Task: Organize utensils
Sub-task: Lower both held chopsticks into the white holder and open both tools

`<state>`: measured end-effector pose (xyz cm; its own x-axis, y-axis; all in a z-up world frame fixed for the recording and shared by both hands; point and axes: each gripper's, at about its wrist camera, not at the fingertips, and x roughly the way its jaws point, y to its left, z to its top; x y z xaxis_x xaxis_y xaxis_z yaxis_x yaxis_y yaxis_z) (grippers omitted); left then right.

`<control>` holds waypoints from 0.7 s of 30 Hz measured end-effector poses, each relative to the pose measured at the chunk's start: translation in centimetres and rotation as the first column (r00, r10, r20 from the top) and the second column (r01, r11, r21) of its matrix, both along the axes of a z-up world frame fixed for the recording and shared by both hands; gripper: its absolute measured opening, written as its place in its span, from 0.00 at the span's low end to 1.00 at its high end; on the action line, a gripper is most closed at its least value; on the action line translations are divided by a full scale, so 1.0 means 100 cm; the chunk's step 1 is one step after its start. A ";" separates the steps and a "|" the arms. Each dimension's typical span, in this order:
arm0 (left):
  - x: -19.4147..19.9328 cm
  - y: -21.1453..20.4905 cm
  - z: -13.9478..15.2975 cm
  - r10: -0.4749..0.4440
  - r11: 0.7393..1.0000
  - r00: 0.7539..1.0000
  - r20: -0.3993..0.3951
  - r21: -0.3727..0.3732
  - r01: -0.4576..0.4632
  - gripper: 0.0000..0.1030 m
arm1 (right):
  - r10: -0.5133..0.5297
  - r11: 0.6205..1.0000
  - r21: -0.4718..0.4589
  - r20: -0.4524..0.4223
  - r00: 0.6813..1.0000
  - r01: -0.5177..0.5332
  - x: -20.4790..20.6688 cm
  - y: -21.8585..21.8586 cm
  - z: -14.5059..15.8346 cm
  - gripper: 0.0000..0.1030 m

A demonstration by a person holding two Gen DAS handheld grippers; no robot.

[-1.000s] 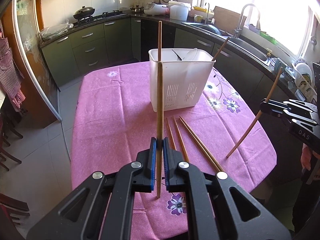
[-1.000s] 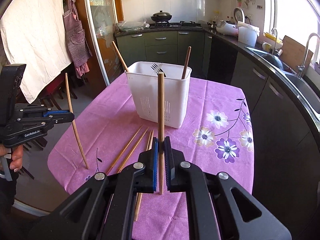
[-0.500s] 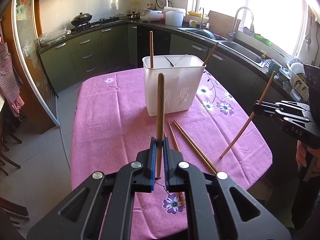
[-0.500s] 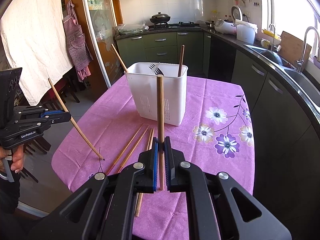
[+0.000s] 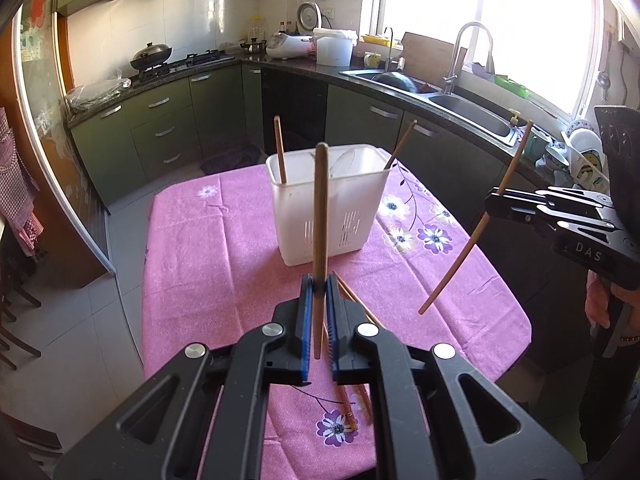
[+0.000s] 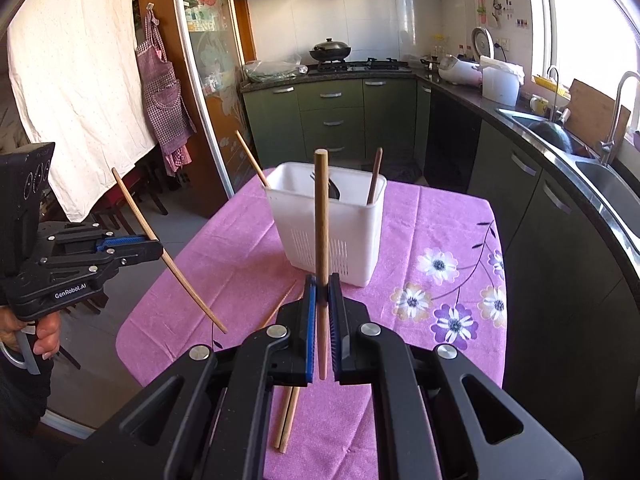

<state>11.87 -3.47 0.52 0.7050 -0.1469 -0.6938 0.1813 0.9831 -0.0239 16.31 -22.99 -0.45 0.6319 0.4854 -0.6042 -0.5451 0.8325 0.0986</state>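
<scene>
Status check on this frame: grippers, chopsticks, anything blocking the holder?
Left gripper and right gripper each shut on one chopstick, clear of the table. White holder ahead, path open. Loose chopsticks remain on the cloth.

Bare tablecloth (image 5: 224,256) left of the white caddy (image 5: 320,216).

- A home kitchen — green cabinets (image 5: 160,120), gas stove with wok (image 6: 330,50), steel sink (image 5: 472,108) under a window.
- Checked apron (image 6: 164,92) hanging; floral pink tablecloth (image 5: 224,248).
</scene>
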 end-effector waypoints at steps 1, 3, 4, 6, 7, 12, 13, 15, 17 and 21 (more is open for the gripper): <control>0.003 -0.001 0.010 -0.005 1.000 1.000 0.014 0.000 0.005 0.07 | 0.002 1.000 0.009 0.014 1.000 -0.003 0.002 0.001 0.012 0.07; 0.007 -0.004 0.031 -0.012 1.000 0.999 0.047 -0.002 0.012 0.07 | 0.000 0.999 0.033 0.051 0.999 -0.001 0.007 0.003 0.036 0.07; 0.010 -0.006 0.042 -0.013 1.000 0.998 0.069 -0.004 0.013 0.07 | -0.004 0.999 0.046 0.070 0.998 0.000 0.011 0.004 0.048 0.07; 0.016 -0.010 0.064 -0.014 1.000 0.993 0.117 -0.006 0.015 0.07 | -0.010 0.997 0.082 0.095 0.995 0.002 0.021 0.006 0.072 0.07; 0.020 -0.012 0.074 -0.013 1.000 0.990 0.141 -0.007 0.014 0.06 | -0.010 0.995 0.099 0.107 0.994 -0.001 0.027 0.007 0.083 0.07; 0.052 -0.024 0.114 -0.017 1.000 0.972 0.234 -0.016 0.021 0.07 | -0.052 0.991 0.134 0.165 0.985 0.030 0.065 0.019 0.120 0.07; 0.060 -0.026 0.118 -0.012 1.000 0.969 0.246 -0.012 0.016 0.07 | -0.064 0.991 0.130 0.175 0.983 0.041 0.073 0.022 0.123 0.07; 0.077 -0.029 0.120 0.000 1.000 0.966 0.258 -0.006 0.002 0.07 | -0.081 0.991 0.122 0.178 0.981 0.060 0.090 0.028 0.122 0.07; 0.093 -0.030 0.114 0.023 1.000 0.966 0.257 0.004 -0.025 0.07 | -0.098 0.992 0.099 0.168 0.981 0.082 0.107 0.035 0.114 0.07; 0.123 -0.026 0.088 0.059 0.998 0.977 0.203 0.023 -0.065 0.06 | -0.101 0.994 0.049 0.125 0.987 0.096 0.132 0.046 0.082 0.07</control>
